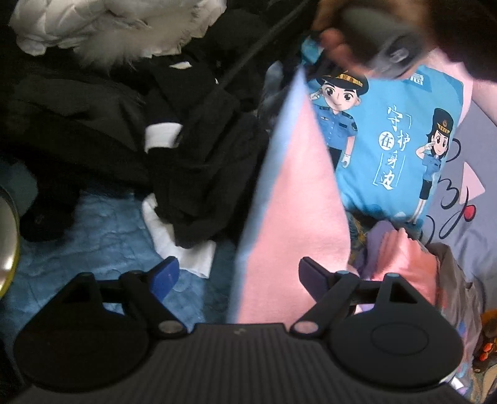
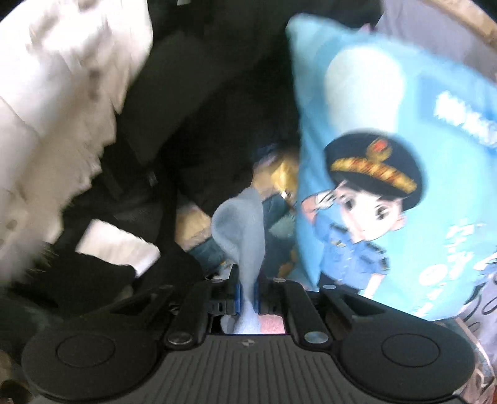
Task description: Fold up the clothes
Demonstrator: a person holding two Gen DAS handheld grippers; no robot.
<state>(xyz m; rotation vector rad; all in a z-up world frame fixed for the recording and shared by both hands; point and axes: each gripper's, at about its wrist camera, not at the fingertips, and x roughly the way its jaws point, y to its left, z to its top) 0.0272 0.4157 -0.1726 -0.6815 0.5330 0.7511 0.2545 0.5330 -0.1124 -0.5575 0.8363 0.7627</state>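
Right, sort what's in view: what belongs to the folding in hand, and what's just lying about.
In hand:
pink-and-blue cloth, pinched in the right gripper
left gripper, jaws open

Lying about:
blue cartoon-officer pillow
black clothes pile
white fur-trimmed puffer jacket
blue quilted bedding

Left hand-held gripper (image 1: 237, 275): jaws spread wide, blue-padded fingers (image 1: 164, 275) well apart, nothing clamped between the pads; a cloth hangs through the gap, against the inner face of one finger. Right hand-held gripper (image 2: 247, 293): jaws closed nearly together, blue pads (image 2: 237, 293) pressed on either side of a thin strip of pale blue fabric (image 2: 242, 230), which rises from the tips. In the left wrist view a blurred hand (image 1: 335, 43) holds the right unit aloft at upper frame.
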